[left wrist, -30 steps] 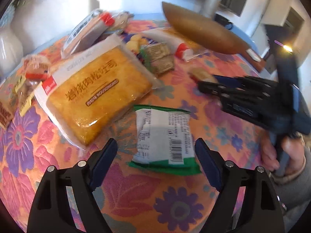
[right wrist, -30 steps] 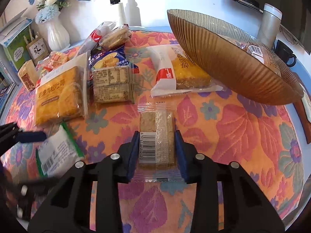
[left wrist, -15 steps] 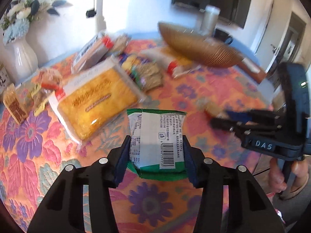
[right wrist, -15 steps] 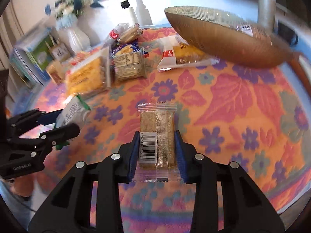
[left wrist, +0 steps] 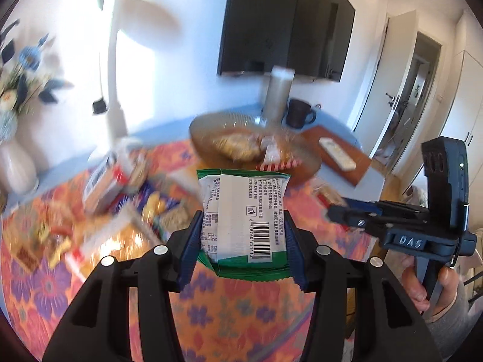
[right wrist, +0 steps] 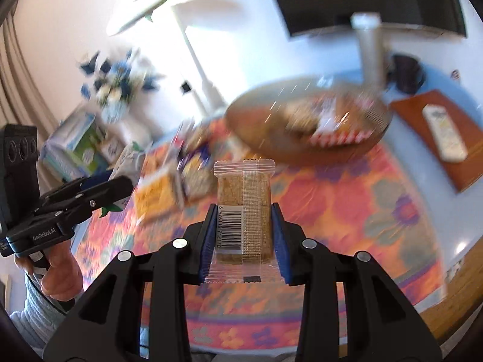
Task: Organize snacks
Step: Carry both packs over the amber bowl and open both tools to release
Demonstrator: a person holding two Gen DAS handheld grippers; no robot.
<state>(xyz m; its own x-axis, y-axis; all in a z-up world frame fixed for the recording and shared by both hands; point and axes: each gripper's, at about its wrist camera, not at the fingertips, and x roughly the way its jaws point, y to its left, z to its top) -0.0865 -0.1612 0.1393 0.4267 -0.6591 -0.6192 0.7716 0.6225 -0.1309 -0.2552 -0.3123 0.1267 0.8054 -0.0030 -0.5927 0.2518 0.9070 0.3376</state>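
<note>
My left gripper (left wrist: 243, 238) is shut on a green and white snack packet (left wrist: 244, 223) and holds it up above the table. My right gripper (right wrist: 244, 229) is shut on a clear-wrapped brown cracker bar (right wrist: 244, 211), also lifted. A brown ribbed bowl (left wrist: 305, 166), also in the right wrist view (right wrist: 362, 147), sits at the back of the table with several snacks inside. The right gripper shows at the right of the left wrist view (left wrist: 338, 208); the left gripper shows at the left of the right wrist view (right wrist: 120, 181).
Blurred snack packs (left wrist: 120, 211) lie on the flowered tablecloth (left wrist: 241, 316) at the left. A flower vase (right wrist: 117, 108), a lamp post (left wrist: 113, 90), a metal flask (left wrist: 279, 93), a dark mug (left wrist: 299, 113) and a wooden board with a remote (right wrist: 446, 135) stand at the back.
Both grippers have risen and tilted up with their snacks, so the bowl's inside now shows. A second ago the left gripper was open around the green packet on the table.
</note>
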